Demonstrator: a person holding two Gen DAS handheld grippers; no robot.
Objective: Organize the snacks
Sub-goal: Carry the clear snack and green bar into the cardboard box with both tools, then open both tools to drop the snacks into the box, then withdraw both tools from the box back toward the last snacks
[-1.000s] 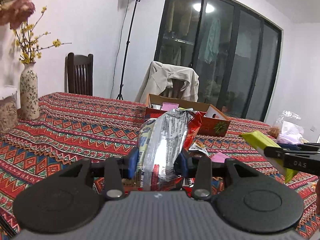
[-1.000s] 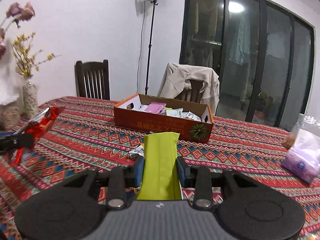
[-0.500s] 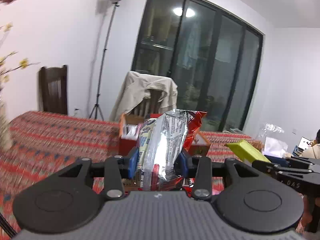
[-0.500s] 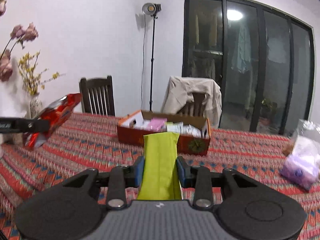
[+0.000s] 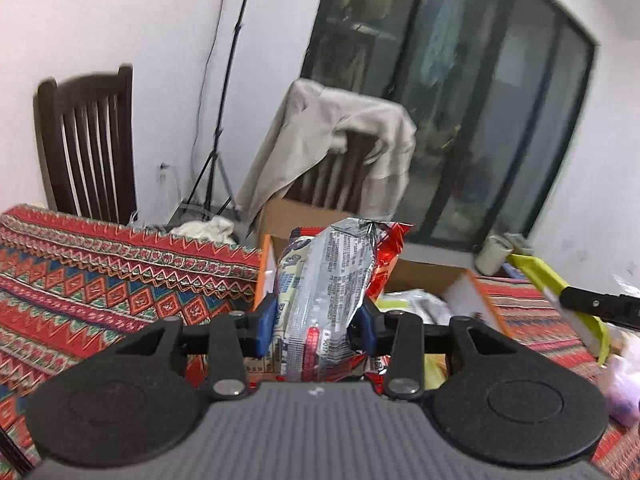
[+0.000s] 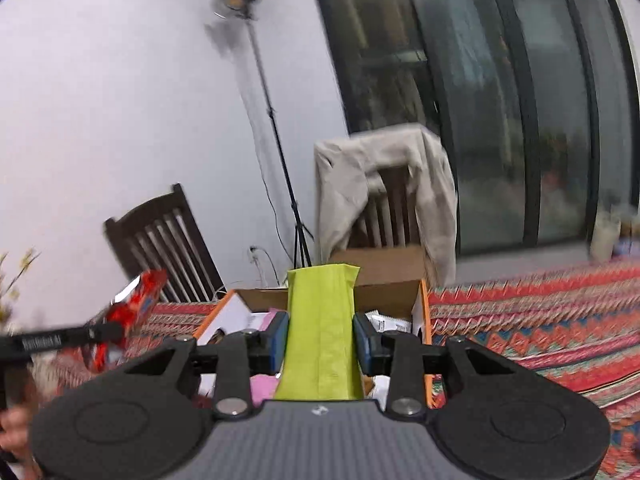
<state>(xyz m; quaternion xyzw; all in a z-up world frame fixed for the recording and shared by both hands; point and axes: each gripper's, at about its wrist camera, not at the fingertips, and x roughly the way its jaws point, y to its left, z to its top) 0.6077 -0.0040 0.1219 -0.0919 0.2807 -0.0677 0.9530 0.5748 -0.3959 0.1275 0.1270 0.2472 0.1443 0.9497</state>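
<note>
Overhead, both grippers hover by the box (image 6: 404,292) on the red patterned bench (image 5: 104,280): left gripper (image 5: 316,320) clamps foil packets (image 5: 328,280), right gripper (image 6: 320,338) a green pouch (image 6: 320,320). Chairs, a light stand, possibly glass doors behind.

Your silver-and-red snack packets (image 5: 326,296) stand upright, pinched over the open orange cardboard box (image 6: 422,308); your lime-green pouch (image 6: 320,332) stands upright above it too.
</note>
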